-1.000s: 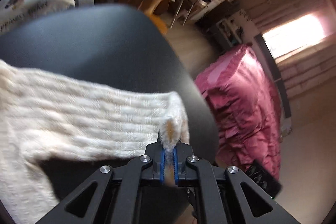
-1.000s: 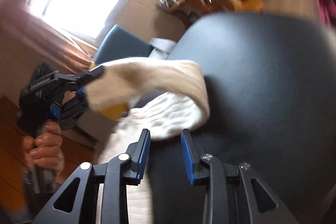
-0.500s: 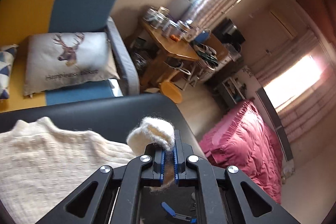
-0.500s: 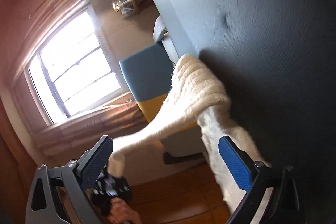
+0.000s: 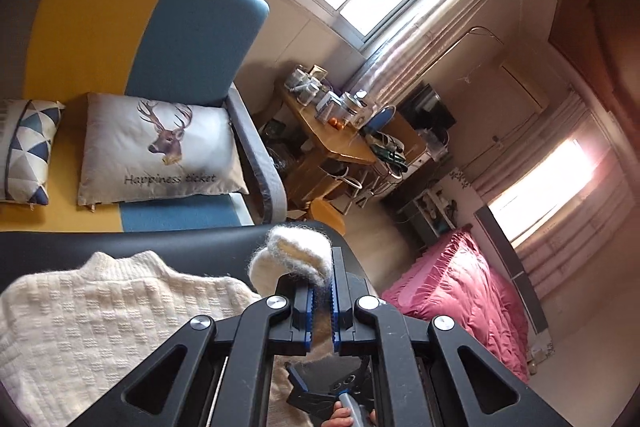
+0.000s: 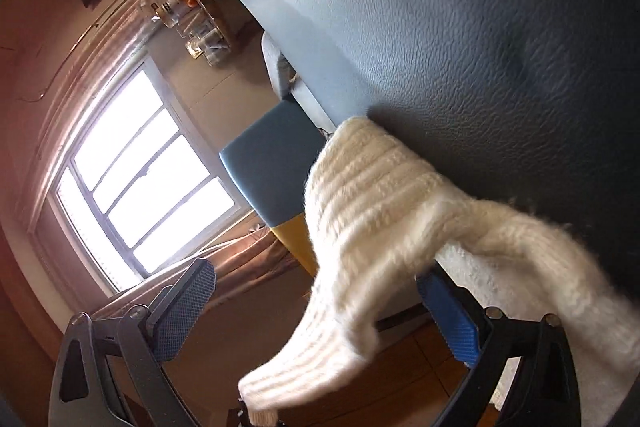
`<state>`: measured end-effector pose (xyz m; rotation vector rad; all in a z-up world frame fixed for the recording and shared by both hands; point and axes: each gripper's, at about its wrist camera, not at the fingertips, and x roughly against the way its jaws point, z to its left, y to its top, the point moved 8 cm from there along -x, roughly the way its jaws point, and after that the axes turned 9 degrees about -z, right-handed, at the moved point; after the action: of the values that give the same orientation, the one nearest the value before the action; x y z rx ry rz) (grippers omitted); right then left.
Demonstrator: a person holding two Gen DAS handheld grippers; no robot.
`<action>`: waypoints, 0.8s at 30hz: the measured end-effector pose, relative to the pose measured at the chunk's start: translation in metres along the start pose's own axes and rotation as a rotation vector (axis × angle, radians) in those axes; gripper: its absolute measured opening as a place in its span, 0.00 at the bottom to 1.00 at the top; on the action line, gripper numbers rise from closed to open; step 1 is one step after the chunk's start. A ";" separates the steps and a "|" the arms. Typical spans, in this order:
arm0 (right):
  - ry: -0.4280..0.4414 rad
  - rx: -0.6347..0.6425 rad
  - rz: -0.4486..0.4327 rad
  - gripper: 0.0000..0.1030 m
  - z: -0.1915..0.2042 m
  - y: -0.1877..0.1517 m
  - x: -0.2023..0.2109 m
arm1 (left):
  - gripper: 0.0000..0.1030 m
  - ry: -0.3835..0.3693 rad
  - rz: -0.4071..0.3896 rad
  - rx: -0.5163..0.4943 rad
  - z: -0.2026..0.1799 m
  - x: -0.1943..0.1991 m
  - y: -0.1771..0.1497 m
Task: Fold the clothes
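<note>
Sunlit windows are lighting a bedroom with a blue-and-yellow sofa [image 5: 132,39] at ten o'clock behind the dark table [image 6: 460,27]. Across that table the cream sweater [image 5: 100,327] is lying, its sleeve [image 6: 360,247] now lifted clear. The left gripper [image 5: 322,301] is pinching the cuff, while the right gripper [image 6: 316,307], a second ago half-closed, is standing spread, ready for folding. A pillow [image 5: 160,151] is reading "Happiness ticket".

One sweater [image 5: 100,315], two cushions [image 5: 160,151], two claws [image 5: 320,301].

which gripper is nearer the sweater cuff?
Left. The left gripper is clamped on the sweater cuff; the right gripper has open jaws around the sleeve, not pressing it.
</note>
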<state>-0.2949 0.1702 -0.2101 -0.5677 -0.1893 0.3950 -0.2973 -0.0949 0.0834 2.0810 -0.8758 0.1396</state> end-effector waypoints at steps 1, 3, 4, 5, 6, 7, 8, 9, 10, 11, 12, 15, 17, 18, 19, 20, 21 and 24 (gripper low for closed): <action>-0.006 0.021 0.003 1.00 0.000 0.000 -0.003 | 0.06 0.008 -0.002 0.004 0.007 0.004 0.000; -0.028 0.065 0.008 1.00 0.000 0.000 -0.005 | 0.06 0.025 -0.004 0.015 0.022 0.014 -0.002; -0.032 0.085 0.023 1.00 0.002 -0.001 -0.008 | 0.06 0.034 -0.005 0.019 0.031 0.019 -0.002; -0.038 0.111 0.037 1.00 0.003 -0.003 -0.010 | 0.06 0.047 -0.006 0.028 0.042 0.024 -0.004; -0.045 0.138 0.049 1.00 0.004 -0.004 -0.011 | 0.06 0.062 -0.006 0.038 0.053 0.028 -0.006; -0.051 0.165 0.059 1.00 0.006 -0.006 -0.012 | 0.06 0.077 -0.003 0.046 0.064 0.031 -0.008; -0.057 0.192 0.068 1.00 0.007 -0.007 -0.013 | 0.06 0.097 0.005 0.058 0.077 0.034 -0.013; -0.063 0.217 0.075 1.00 0.008 -0.009 -0.013 | 0.06 0.117 0.014 0.072 0.092 0.036 -0.018; -0.076 0.253 0.083 1.00 0.009 -0.011 -0.014 | 0.06 0.134 0.025 0.086 0.105 0.037 -0.023; -0.094 0.293 0.092 1.00 0.009 -0.013 -0.014 | 0.06 0.150 0.040 0.098 0.118 0.037 -0.031; -0.108 0.336 0.096 1.00 0.011 -0.015 -0.013 | 0.06 0.167 0.055 0.110 0.131 0.037 -0.040; -0.164 0.516 0.095 1.00 0.018 -0.022 -0.011 | 0.06 0.222 0.099 0.142 0.168 0.034 -0.067; -0.226 0.628 0.070 1.00 0.016 -0.021 -0.008 | 0.06 0.260 0.128 0.161 0.191 0.033 -0.086; -0.250 0.665 0.074 0.99 0.014 -0.021 -0.009 | 0.06 0.290 0.144 0.160 0.201 0.031 -0.094; -0.274 0.689 0.076 0.97 0.012 -0.021 -0.009 | 0.06 0.332 0.166 0.159 0.212 0.030 -0.103; -0.288 0.702 0.081 0.97 0.011 -0.022 -0.009 | 0.06 0.379 0.190 0.156 0.226 0.028 -0.114; -0.298 0.712 0.087 0.97 0.011 -0.023 -0.008 | 0.06 0.426 0.214 0.152 0.239 0.026 -0.125; -0.307 0.745 0.113 0.97 0.014 -0.029 -0.006 | 0.06 0.521 0.254 0.177 0.278 0.027 -0.150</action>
<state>-0.2954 0.1518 -0.1825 0.2209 -0.2851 0.6212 -0.2395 -0.2579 -0.1822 1.9420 -0.8137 0.8805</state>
